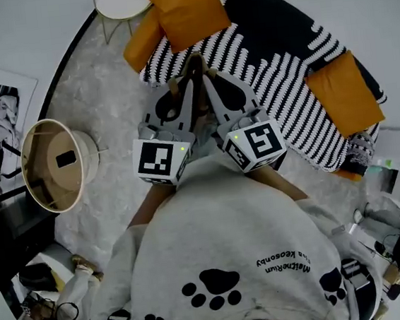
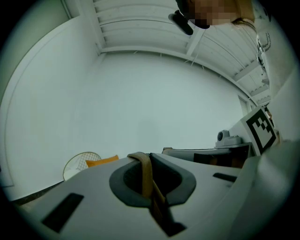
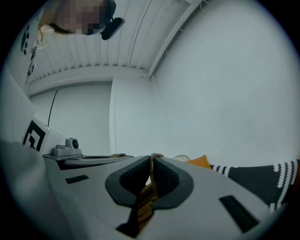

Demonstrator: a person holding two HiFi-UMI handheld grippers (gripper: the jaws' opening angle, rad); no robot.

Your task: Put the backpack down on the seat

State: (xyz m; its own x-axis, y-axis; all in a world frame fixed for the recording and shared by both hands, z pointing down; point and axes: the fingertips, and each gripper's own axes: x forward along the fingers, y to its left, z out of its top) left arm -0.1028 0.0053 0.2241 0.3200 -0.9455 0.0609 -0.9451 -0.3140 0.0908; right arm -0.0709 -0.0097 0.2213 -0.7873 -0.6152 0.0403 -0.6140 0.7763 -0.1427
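Fingers of the left gripper [image 2: 146,161] are pressed together on a tan strap [image 2: 144,176] of the backpack, and the right gripper [image 3: 152,161] pinches a second tan strap [image 3: 148,190] the same way. Both grippers are held side by side, tips nearly touching, over the near edge of the black-and-white striped sofa [image 1: 282,62]. Only the straps of the backpack show; its body cannot be made out from the head view. On the sofa, one orange cushion [image 1: 184,8] lies at the end just beyond the grippers and another [image 1: 345,91] at the far right end. A round side table [image 1: 119,1] stands left of the sofa's end, and a beige tub [image 1: 51,164] sits on the floor well left of the sofa.
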